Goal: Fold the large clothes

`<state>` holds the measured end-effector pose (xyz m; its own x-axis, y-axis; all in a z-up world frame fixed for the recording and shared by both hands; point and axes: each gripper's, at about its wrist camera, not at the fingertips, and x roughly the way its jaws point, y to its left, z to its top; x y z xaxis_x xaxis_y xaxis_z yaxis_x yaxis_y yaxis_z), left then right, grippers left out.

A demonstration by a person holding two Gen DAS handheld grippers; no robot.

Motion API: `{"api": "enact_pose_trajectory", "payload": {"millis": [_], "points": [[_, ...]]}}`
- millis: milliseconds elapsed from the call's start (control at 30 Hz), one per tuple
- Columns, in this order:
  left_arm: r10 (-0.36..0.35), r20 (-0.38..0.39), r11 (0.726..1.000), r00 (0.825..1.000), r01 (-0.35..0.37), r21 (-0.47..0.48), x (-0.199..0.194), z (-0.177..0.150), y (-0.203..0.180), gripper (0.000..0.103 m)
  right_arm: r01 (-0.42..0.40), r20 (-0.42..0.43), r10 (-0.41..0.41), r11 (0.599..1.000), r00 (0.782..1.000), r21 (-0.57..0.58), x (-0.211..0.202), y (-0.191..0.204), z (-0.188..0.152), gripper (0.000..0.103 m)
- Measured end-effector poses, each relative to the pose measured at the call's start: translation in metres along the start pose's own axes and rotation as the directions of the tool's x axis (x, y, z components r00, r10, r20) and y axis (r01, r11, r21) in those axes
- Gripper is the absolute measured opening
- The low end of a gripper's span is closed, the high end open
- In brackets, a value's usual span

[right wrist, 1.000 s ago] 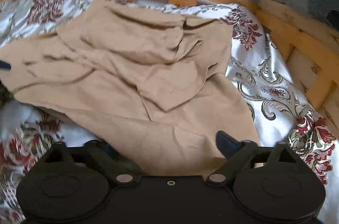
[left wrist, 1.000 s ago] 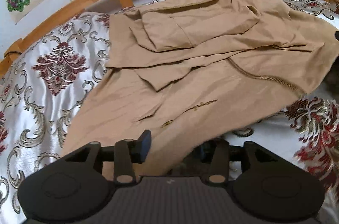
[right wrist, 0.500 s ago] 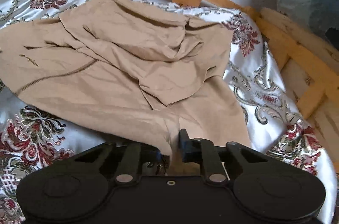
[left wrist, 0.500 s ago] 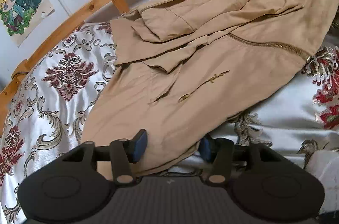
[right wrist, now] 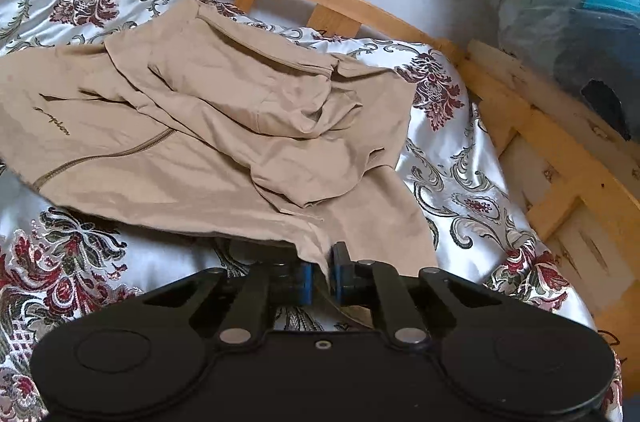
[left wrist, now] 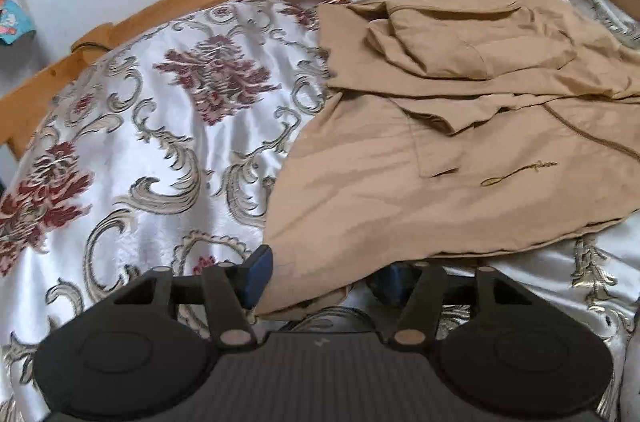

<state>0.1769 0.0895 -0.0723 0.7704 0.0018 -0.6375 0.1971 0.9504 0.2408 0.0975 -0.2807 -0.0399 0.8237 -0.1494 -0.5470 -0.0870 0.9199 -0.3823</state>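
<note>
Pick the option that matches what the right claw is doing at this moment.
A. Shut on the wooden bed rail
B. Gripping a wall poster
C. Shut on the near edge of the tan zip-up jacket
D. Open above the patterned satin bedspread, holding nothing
C: in the right wrist view the right claw has its blue pads pinched on the near edge of the tan zip-up jacket.
</note>
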Motion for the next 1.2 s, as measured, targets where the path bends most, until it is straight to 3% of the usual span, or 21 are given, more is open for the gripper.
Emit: {"api": "enact_pose_trajectory", "payload": {"millis": [33,100,200,333,433,600,700,833,1033,1133,1200], "points": [[-0.015,0.013,1.0,1.0,0.015,0.003,-0.001,0.0,-0.001,0.049,0.0,-0.005,0.0,1.0,1.0,-0.001,0.002,0.001,0.0,0.01],[-0.027,0.035,0.999,0.999,0.026,0.043,-0.005,0.001,-0.008,0.021,-0.005,-0.024,0.005,1.0,1.0,-0.004,0.006,0.003,-0.002,0.011],[0.023,0.054,0.989,0.998,-0.031,0.145,-0.013,0.002,-0.024,0.007,-0.017,-0.05,0.017,1.0,0.999,-0.014,0.008,0.005,-0.003,0.009],[0.025,0.109,0.989,0.994,-0.04,0.14,-0.044,0.009,-0.021,0.004,-0.047,-0.053,0.045,0.998,0.998,-0.04,-0.005,-0.002,0.007,0.004],[-0.012,0.146,0.996,0.989,-0.002,0.092,-0.082,0.016,-0.005,0.003,-0.043,-0.027,0.04,0.989,0.999,-0.142,-0.036,-0.007,0.017,0.003],[-0.063,0.214,0.995,0.975,0.045,0.088,-0.158,0.023,0.012,0.003,-0.031,0.084,0.044,0.987,0.995,-0.155,-0.111,-0.029,0.029,0.001],[-0.068,0.248,0.995,0.966,0.048,0.084,-0.181,0.038,0.02,0.003,-0.012,0.133,0.036,0.983,0.99,-0.181,-0.144,-0.036,0.041,0.001],[-0.029,0.216,0.998,0.976,0.018,0.055,-0.156,0.071,0.02,0.003,0.013,0.167,0.02,0.98,0.986,-0.198,-0.132,-0.029,0.059,0.001],[0.025,0.104,0.999,0.994,-0.021,-0.035,-0.083,0.135,0.029,0.003,0.053,0.156,-0.024,0.981,0.987,-0.187,-0.045,-0.036,0.092,0.001],[0.042,0.044,0.997,0.998,-0.039,-0.066,-0.036,0.172,0.039,0.003,0.02,0.117,-0.005,0.992,0.993,-0.121,0.004,-0.058,0.108,0.001],[0.034,-0.011,0.995,0.999,-0.035,-0.094,-0.002,0.192,0.043,0.003,-0.066,0.088,0.068,0.997,0.994,-0.029,0.036,-0.079,0.114,0.007]]}}
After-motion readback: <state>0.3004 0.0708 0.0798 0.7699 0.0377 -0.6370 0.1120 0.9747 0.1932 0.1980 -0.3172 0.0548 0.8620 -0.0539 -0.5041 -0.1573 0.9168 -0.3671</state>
